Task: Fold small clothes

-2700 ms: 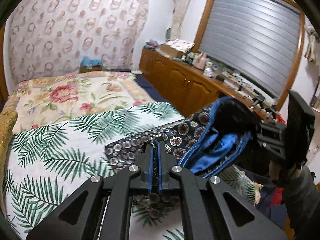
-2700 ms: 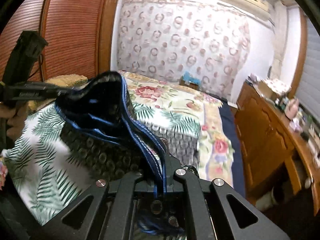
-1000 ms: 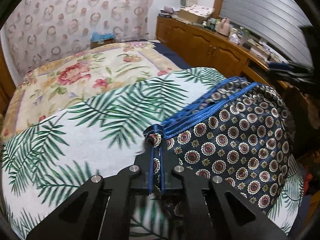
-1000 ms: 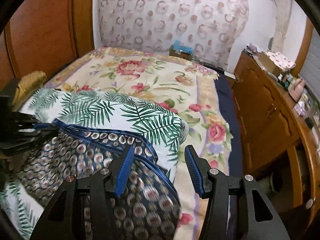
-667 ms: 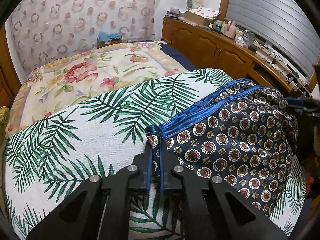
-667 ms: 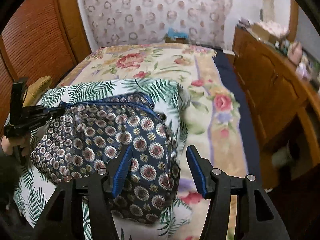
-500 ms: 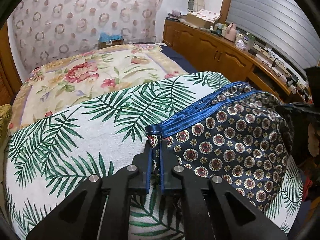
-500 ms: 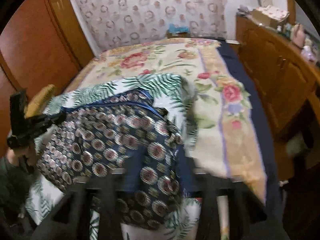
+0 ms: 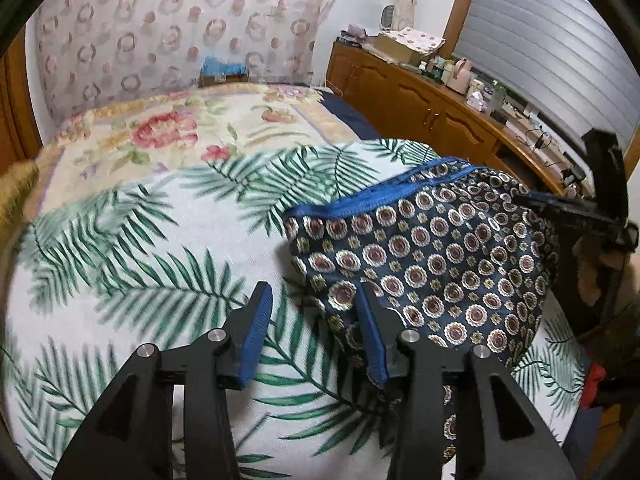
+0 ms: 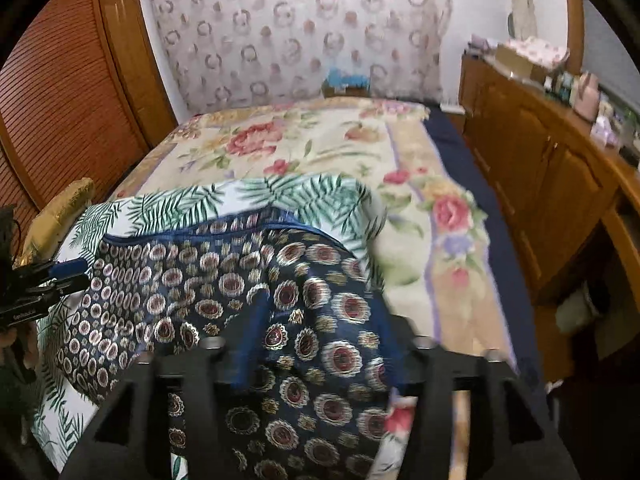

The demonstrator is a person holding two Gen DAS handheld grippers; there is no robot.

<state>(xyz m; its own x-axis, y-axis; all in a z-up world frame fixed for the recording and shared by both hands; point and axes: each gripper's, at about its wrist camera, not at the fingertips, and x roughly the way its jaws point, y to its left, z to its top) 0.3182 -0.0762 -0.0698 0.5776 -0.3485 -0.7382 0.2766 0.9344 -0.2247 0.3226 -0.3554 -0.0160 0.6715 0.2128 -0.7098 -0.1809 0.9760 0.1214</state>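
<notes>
A navy garment [image 9: 432, 256] with round medallions and a blue trimmed edge lies flat on a palm-leaf cloth [image 9: 160, 248] on the bed. My left gripper [image 9: 313, 294] is at the garment's left corner. Its jaws are opening, and only the palm-leaf cloth and the fabric's edge by the right finger [image 9: 370, 336] lie between them. The right wrist view is blurred. There my right gripper [image 10: 320, 320] is low over the garment [image 10: 224, 280] at its right end. Its jaws are opening with fabric between them, not pinched. The other gripper [image 10: 74, 270] shows at the left edge.
A floral bedspread [image 9: 180, 128] covers the bed beyond the cloth. A wooden cabinet [image 9: 424, 112] with clutter on top runs along the right. Louvred wooden doors [image 10: 60, 92] stand on the left, with a gold cushion [image 10: 60, 208] by the bed's left edge.
The garment was lowered from the air and spread on the bed. My left gripper has let go of the trimmed corner. My right gripper has come down onto the garment's right end.
</notes>
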